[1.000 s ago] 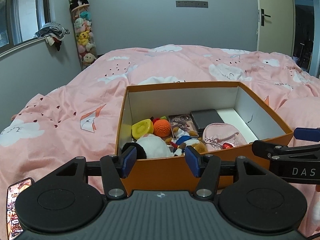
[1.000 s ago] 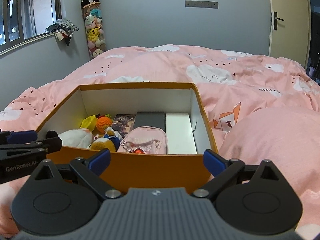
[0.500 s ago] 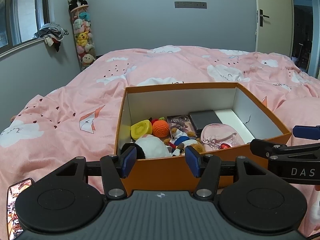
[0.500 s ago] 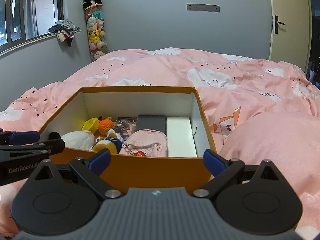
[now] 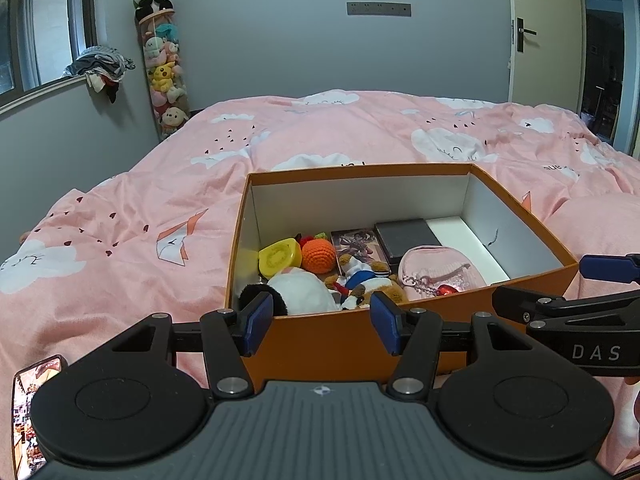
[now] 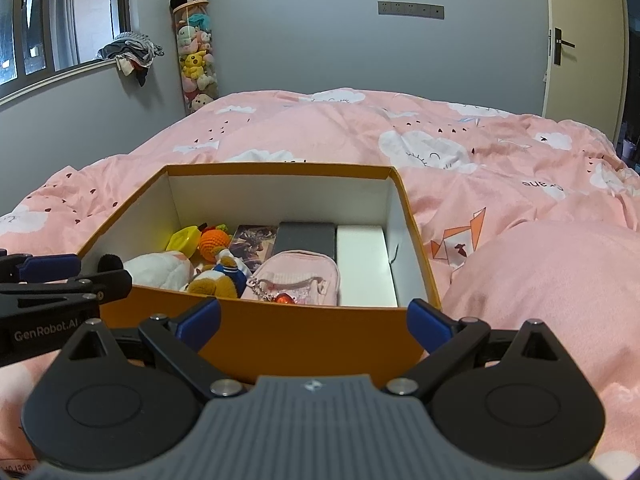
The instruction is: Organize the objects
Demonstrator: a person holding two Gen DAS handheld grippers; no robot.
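- Both wrist views sit slightly higher and further back than a second ago; more of the box floor shows. Contents have not shifted.
- Left gripper (image 5: pixel 321 329): pads parted to a moderate gap, nothing between them, hanging just short of the near wall of the orange box (image 5: pixel 352 344).
- Right gripper (image 6: pixel 314 323): spread wide, also empty, in front of the same wall, toward the box's right end.
- Orange box rests on the pink duvet (image 5: pixel 140 216). Inside, left to right: yellow toy (image 5: pixel 279 257), crocheted orange ball (image 5: pixel 318 255), panda plush (image 5: pixel 298 295), small sailor plush (image 5: pixel 362 279), picture card (image 5: pixel 355 241), black case (image 5: pixel 408 236), pink pouch (image 5: pixel 436 272), white block (image 6: pixel 364 264).
- I judge the sorting nearly complete; flat items line the right half, soft toys crowd the left.
- If I tidy further, I would approach from above, not over the near wall: the cardboard rim could catch a finger and drag the box across the soft bedding.
- Plush items compress; I would close gently on the body, not a limb.
- Pouch chain and red charm (image 6: pixel 285 298) may snag; lift straight up.
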